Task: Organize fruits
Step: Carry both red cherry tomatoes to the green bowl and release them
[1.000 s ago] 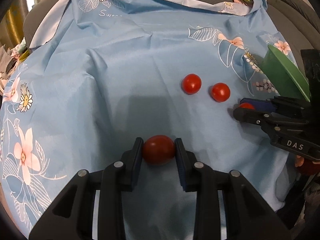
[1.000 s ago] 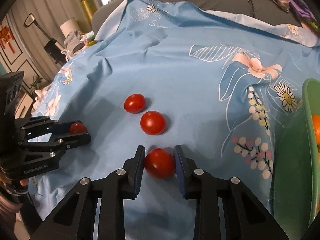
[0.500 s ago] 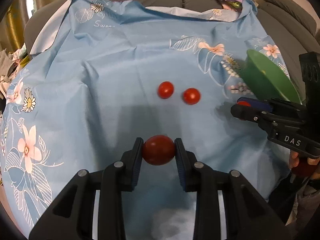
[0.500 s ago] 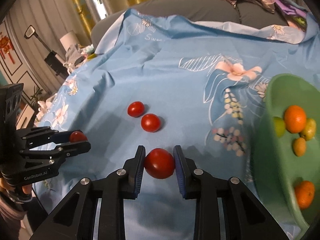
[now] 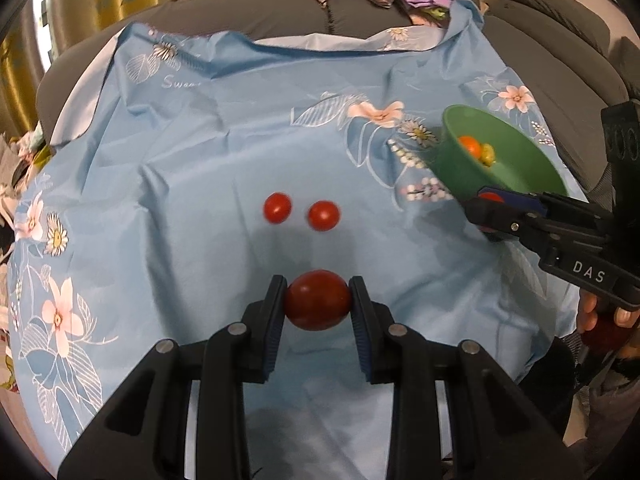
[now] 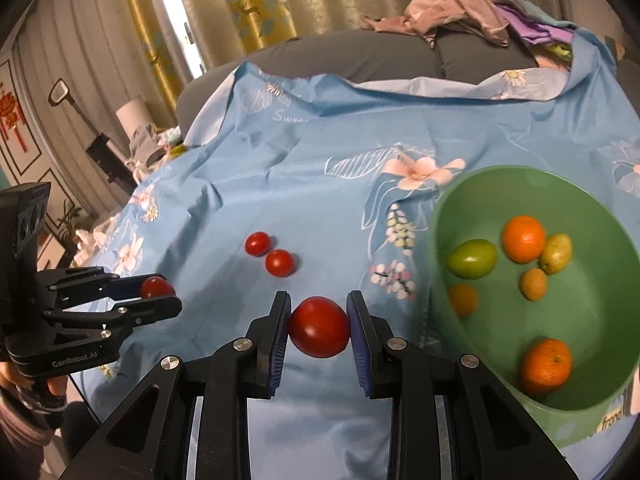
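Observation:
My left gripper (image 5: pixel 318 308) is shut on a red cherry tomato (image 5: pixel 318 300), held above the blue floral cloth (image 5: pixel 200 168). My right gripper (image 6: pixel 318 328) is shut on another red tomato (image 6: pixel 319 326). Each gripper shows in the other's view: the right gripper (image 5: pixel 490 202) at the right, the left gripper (image 6: pixel 158 290) at the left. Two more tomatoes lie side by side on the cloth (image 5: pixel 277 208) (image 5: pixel 323 215). A green bowl (image 6: pixel 452 208) to the right holds oranges (image 6: pixel 523 238) and small green and yellow fruits.
The cloth covers a grey sofa (image 5: pixel 280 12) with a heap of clothes (image 6: pixel 452 4) on its back. Yellow curtains (image 6: pixel 240 8) hang behind. A hand (image 5: pixel 600 316) grips the right tool's handle at the right edge. Clutter lies off the cloth's left side.
Both grippers have risen and drawn back with their tomatoes; the two loose tomatoes look smaller and farther. The bowl's inside, with its fruit, has come into the right wrist view.

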`<state>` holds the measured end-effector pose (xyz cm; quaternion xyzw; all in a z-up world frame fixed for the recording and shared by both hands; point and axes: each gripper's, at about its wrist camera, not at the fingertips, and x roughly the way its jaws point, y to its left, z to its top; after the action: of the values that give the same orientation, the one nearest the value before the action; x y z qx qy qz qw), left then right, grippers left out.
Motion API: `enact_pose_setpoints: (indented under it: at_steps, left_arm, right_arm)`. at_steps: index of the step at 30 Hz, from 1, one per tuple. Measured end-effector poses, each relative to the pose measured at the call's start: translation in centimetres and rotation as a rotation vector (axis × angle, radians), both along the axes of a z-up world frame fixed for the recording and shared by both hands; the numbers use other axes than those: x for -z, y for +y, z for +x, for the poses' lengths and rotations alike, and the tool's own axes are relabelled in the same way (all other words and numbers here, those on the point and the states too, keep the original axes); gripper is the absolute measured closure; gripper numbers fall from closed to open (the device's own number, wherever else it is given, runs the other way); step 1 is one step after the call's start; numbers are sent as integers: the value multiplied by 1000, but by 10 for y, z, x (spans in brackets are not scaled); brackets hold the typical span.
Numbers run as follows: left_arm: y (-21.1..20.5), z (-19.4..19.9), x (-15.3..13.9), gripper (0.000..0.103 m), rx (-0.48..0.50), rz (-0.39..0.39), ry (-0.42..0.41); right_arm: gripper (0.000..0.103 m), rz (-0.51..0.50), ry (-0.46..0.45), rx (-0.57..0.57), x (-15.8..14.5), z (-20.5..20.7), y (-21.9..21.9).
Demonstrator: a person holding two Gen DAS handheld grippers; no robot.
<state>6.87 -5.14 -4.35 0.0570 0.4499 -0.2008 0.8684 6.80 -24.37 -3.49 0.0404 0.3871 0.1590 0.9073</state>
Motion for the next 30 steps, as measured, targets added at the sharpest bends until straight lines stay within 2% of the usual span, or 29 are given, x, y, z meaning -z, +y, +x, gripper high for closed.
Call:
enact_pose_setpoints:
  at_steps: [6,21,30]
  left_arm:
    - [-26,1,-13,72,48,-5,-27]
    - [-111,14,-34,72,213,-12,-73]
    - [-165,24,-35,72,310,-17,-74]
  right_arm:
    - [72,17,-33,40,-10,-7,-19]
    - [72,48,-59,193,-10,-19,-83]
    - [72,58,-58,258,-6,-21,-111]
